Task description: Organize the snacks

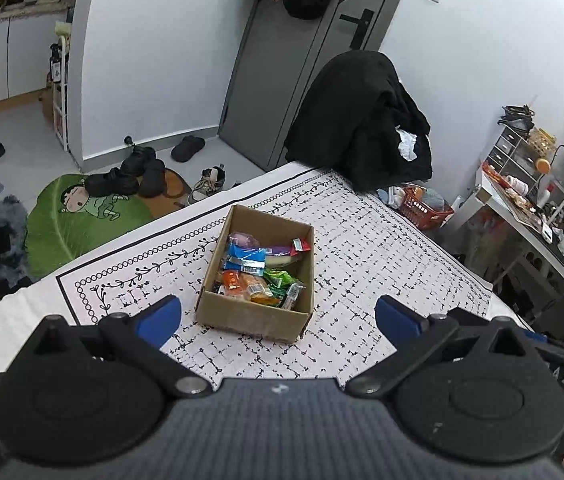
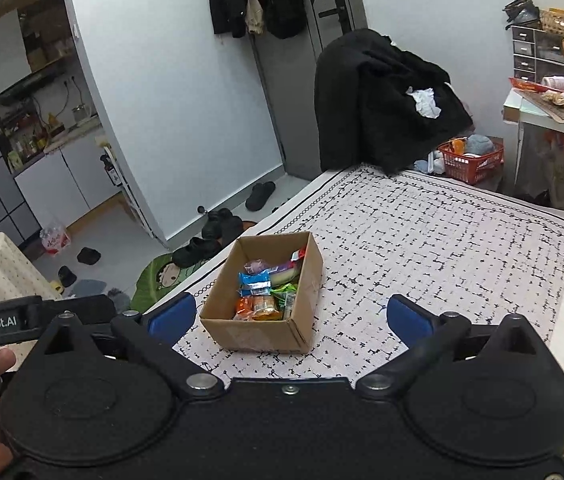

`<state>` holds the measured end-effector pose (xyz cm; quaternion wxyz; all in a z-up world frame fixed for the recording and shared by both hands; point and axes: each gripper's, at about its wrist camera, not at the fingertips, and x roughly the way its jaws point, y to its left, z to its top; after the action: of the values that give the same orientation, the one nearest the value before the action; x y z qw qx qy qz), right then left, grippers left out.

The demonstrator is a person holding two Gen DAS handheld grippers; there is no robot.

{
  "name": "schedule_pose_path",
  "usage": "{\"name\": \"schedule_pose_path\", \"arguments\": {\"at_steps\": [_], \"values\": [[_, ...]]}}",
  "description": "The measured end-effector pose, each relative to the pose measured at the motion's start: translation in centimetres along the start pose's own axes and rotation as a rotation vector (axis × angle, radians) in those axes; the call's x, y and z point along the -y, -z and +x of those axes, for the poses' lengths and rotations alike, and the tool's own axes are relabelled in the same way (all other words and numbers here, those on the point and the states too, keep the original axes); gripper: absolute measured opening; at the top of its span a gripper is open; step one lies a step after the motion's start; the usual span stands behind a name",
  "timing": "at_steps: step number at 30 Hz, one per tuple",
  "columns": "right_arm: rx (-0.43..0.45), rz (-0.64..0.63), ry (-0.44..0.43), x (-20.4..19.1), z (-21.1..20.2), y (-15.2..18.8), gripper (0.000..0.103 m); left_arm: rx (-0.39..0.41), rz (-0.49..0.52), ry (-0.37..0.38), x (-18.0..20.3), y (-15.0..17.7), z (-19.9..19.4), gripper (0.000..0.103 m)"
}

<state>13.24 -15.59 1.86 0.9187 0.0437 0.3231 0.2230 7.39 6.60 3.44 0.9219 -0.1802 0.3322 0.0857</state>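
A brown cardboard box [image 1: 254,316] [image 2: 256,334] stands on the white patterned tablecloth [image 1: 381,264] [image 2: 441,248]. Inside lie several wrapped snacks [image 1: 260,268] [image 2: 266,288]: blue, orange, green, purple and red packets. My left gripper [image 1: 278,312] hangs above the table just short of the box, open, its blue pads [image 1: 162,318] wide apart with nothing between them. My right gripper [image 2: 291,314] is also open and empty, its blue pads [image 2: 409,316] spread to either side of the box's near end. The left gripper's body [image 2: 2,320] shows at the left edge of the right wrist view.
A chair draped in black clothing [image 1: 365,120] [image 2: 385,104] stands at the table's far edge. A red basket [image 1: 425,208] [image 2: 469,160] sits on the floor beyond. A cluttered desk [image 1: 541,200] is at the right. Shoes [image 1: 134,176] and a green mat [image 1: 78,220] lie left of the table.
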Motion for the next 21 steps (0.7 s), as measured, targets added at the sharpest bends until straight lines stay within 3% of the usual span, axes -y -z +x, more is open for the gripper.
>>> {"name": "schedule_pose_path", "arguments": {"at_steps": [21], "values": [[0.037, -0.018, -0.028, -0.3, -3.5, 1.2, 0.103, 0.038, 0.06, 0.008, 0.1, 1.9, -4.4, 0.103]]}}
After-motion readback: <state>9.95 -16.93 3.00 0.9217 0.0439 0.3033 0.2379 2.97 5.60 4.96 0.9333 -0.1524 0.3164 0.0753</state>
